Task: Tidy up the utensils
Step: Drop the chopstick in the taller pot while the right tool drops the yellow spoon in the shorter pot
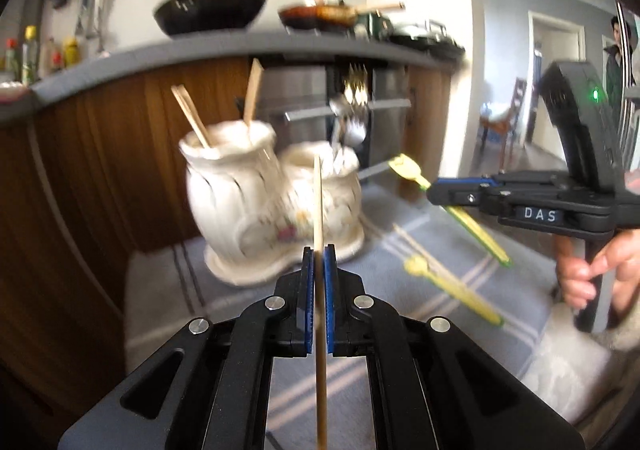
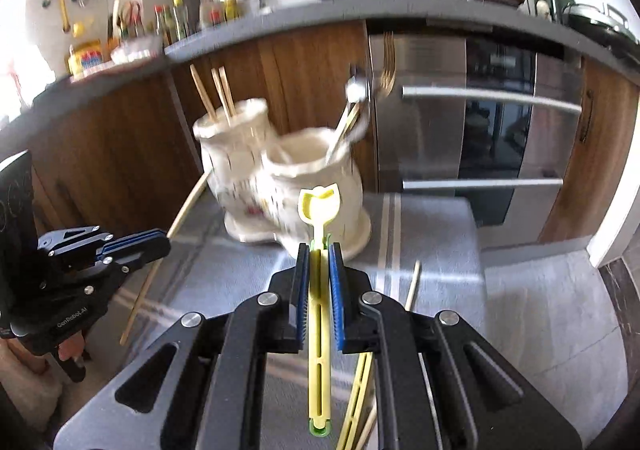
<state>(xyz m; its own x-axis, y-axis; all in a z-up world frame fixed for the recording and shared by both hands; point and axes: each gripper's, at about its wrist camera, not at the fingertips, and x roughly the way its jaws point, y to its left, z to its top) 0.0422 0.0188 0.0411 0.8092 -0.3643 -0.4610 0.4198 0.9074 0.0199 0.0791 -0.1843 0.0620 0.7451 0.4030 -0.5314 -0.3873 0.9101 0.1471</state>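
Left gripper (image 1: 319,262): black angular linkage with round silver pivot pins and ribbed blue pads, jaws clamped on a single wooden chopstick (image 1: 319,209), a thin, pale, straight stick running upright between the pads and past them at both ends. Right gripper (image 2: 319,258): same build, jaws pinched on a yellow plastic utensil (image 2: 320,209), flat and slotted along its handle, green-tipped at the near end, with a notched, scoop-shaped head standing just beyond the pads; a hand (image 1: 596,274) grips its black handle in the left wrist view. Utensil holder (image 2: 280,177): glazed cream ceramic, two bulbous fluted pots joined on one oval base, faint floral decoration, blurred; it stands on the cloth ahead of both grippers. Taller pot holds wooden chopsticks (image 2: 216,93) leaning upright; lower pot holds metal spoons and forks (image 2: 356,105), bright and gold-toned, details blurred. Cloth (image 2: 440,234): grey woven fabric with pale stripes, covering the work surface. Loose on it: a second yellow plastic utensil (image 1: 452,290) with a rounded head, and further thin wooden chopsticks (image 1: 416,246) lying beside it, near the holder's base. Background: wood-grain cabinet fronts, grey countertop edge, a dark wok (image 1: 208,9) and a frying pan (image 1: 320,15), stainless oven front (image 2: 480,121) with bar handles.
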